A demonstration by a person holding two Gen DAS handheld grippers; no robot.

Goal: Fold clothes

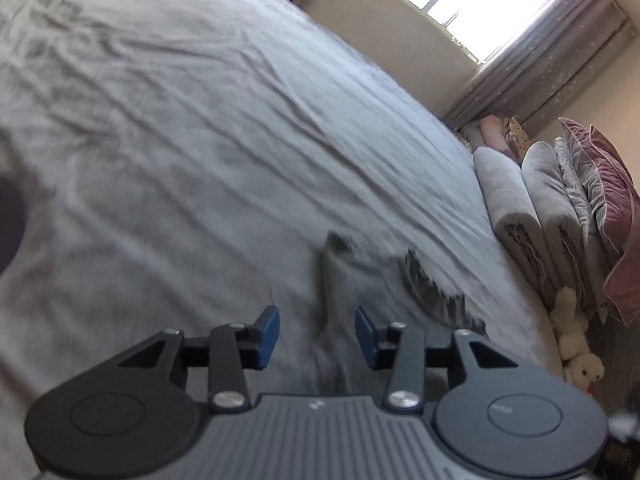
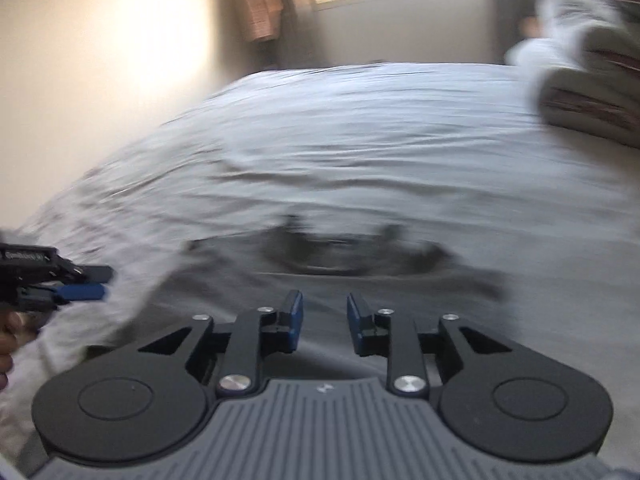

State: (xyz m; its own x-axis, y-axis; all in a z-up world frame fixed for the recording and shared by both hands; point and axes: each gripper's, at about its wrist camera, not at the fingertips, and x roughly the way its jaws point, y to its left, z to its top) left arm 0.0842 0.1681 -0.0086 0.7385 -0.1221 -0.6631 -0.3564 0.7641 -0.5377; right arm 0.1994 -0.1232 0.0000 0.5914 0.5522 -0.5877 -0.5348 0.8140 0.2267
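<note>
Grey garment (image 2: 340,280) lies flat on the bed (image 1: 200,120), just ahead of both grippers, long axis probably crosswise in the right wrist view (blurred, hard to confirm). Left gripper (image 1: 317,336) fingers spread, holding nothing. Right gripper (image 2: 325,322) likewise parted and empty.

Grey garment (image 2: 340,256) motion-blurred; left gripper (image 2: 86,286) cut by frame edge.
</note>
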